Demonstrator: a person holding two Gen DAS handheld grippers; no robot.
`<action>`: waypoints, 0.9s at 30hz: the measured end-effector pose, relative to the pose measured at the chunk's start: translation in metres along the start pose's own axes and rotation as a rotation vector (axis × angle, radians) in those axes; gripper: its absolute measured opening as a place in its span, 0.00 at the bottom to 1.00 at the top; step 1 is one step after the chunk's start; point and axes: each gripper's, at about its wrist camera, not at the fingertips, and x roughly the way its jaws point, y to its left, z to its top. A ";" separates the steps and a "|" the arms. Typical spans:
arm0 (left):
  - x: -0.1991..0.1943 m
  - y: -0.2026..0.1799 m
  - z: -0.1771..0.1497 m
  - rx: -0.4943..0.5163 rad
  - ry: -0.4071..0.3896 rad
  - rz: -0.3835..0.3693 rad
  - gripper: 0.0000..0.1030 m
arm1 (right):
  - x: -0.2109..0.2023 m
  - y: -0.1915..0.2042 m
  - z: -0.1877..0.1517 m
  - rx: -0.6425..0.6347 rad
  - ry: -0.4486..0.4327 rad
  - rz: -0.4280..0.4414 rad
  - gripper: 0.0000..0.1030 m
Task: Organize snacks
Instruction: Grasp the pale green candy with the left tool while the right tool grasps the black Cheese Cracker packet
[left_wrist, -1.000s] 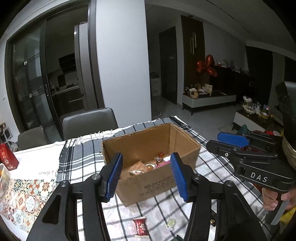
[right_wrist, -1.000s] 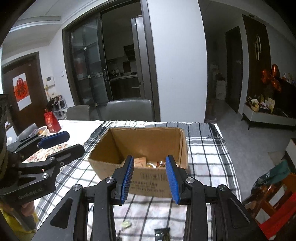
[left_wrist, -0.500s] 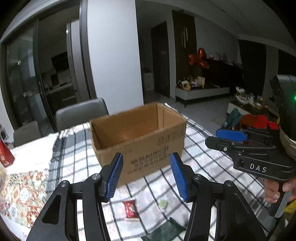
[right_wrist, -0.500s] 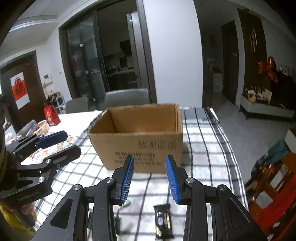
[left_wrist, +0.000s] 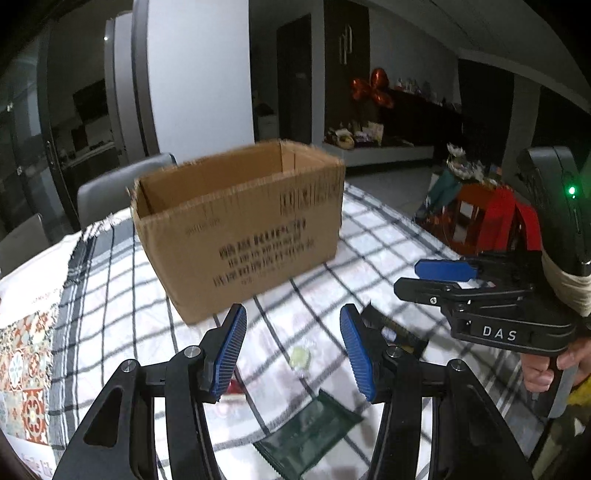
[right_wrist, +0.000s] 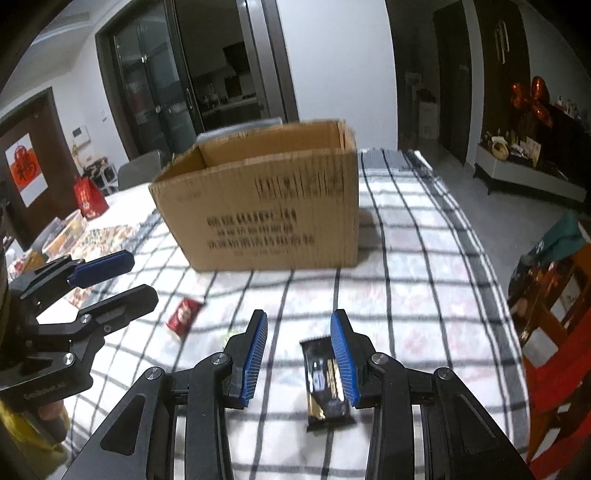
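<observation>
Snacks lie loose on the checked cloth in front of the cardboard box: a black bar, a red packet, a pale candy, a green sachet. Both tools, right tool and left tool, stand apart, empty. Best to centre the black bar between the right pads before closing.
</observation>
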 end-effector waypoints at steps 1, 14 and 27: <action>0.004 0.000 -0.004 0.002 0.013 0.000 0.50 | 0.003 0.000 -0.004 0.002 0.014 0.001 0.36; 0.053 0.002 -0.028 0.022 0.162 -0.090 0.44 | 0.034 -0.006 -0.031 0.035 0.129 -0.005 0.36; 0.090 0.003 -0.031 0.031 0.248 -0.125 0.34 | 0.052 -0.015 -0.039 0.051 0.185 -0.023 0.36</action>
